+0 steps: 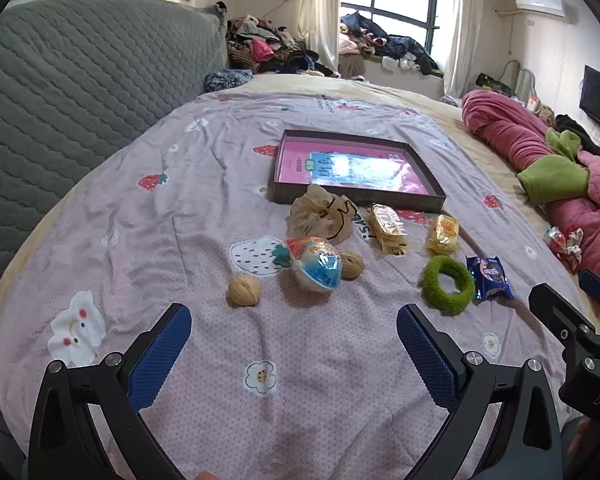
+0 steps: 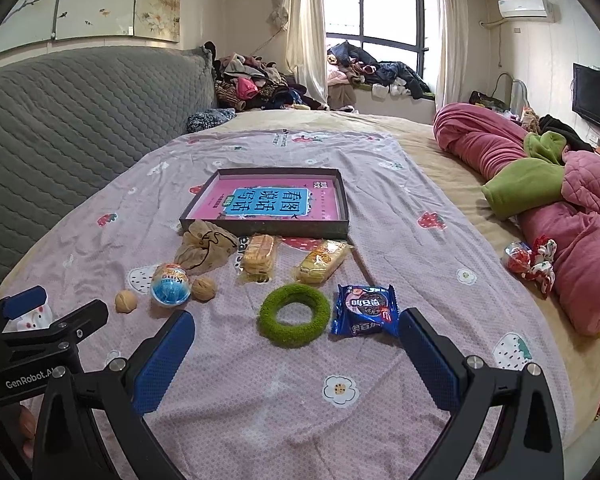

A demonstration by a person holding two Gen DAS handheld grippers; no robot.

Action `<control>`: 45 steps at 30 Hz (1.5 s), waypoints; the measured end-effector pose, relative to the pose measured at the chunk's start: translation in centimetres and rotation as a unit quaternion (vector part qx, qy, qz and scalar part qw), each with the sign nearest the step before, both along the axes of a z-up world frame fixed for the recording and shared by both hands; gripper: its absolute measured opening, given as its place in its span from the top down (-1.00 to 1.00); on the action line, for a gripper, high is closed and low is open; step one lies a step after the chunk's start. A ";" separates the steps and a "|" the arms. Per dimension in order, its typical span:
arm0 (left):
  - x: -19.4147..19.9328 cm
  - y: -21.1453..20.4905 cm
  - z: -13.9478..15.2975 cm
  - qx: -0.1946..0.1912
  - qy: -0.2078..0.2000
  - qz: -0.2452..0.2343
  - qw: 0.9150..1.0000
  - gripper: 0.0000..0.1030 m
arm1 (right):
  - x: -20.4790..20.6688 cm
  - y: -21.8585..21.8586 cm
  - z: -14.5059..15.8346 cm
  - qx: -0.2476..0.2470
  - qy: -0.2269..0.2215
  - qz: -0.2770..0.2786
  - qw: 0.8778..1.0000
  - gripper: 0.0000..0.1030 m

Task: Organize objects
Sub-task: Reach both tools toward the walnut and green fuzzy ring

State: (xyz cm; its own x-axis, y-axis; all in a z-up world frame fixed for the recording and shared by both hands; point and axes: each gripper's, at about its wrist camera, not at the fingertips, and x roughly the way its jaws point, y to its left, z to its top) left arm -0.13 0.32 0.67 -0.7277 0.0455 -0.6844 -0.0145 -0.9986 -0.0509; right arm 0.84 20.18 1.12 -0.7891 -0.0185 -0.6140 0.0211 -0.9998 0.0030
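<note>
The loose things lie in a cluster on the bed sheet point(image 2: 300, 400), just in front of the tray point(image 2: 340, 184), which holds only a pink book point(image 2: 272, 200). Two walnuts point(image 1: 244, 290) are hard, round and likely to roll, so each wants a grip across its middle; one sits touching the egg point(image 1: 316, 264), a smooth foil-and-plastic shell that looks slippery and probably light, best taken at its widest part. The beige pouch point(image 1: 320, 216) is soft and limp and will bunch in any pinch. The two cakes point(image 2: 260, 258) in clear wrappers are light and crushable, so a gentle hold across the short side suits them. The green ring point(image 2: 294, 314) is fuzzy and squashy; one side of its rim gives an easy pinch. The blue packet point(image 2: 364, 310), flat and crinkly, lies just beside the ring and may slide; its sealed edge seems the surest place. The left tool point(image 1: 294, 344) hangs spread wide and empty near the walnuts, and the right tool point(image 2: 296, 352) is likewise released, with nothing gripped, over the ring.
</note>
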 end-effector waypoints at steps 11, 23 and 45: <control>-0.2 -1.1 0.2 0.004 -0.001 0.014 1.000 -0.99 | -0.4 -0.9 0.3 0.008 0.000 0.011 1.000 -0.99; -2.1 -4.1 -2.3 0.016 -0.027 0.037 0.999 -0.99 | -2.7 -3.7 -1.8 0.030 -0.027 0.037 0.998 -0.99; -9.6 -6.5 -8.7 0.023 -0.086 0.056 0.994 -0.85 | -10.7 -5.1 -8.8 0.098 -0.113 0.015 0.989 -0.84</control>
State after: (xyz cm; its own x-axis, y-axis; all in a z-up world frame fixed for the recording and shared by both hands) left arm -9.77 -6.15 -7.99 -0.6022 0.0045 -0.7983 0.1099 -0.9900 -0.0885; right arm -9.90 15.06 -7.70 -0.6322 0.0978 -0.7686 0.0710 -0.9805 -0.1831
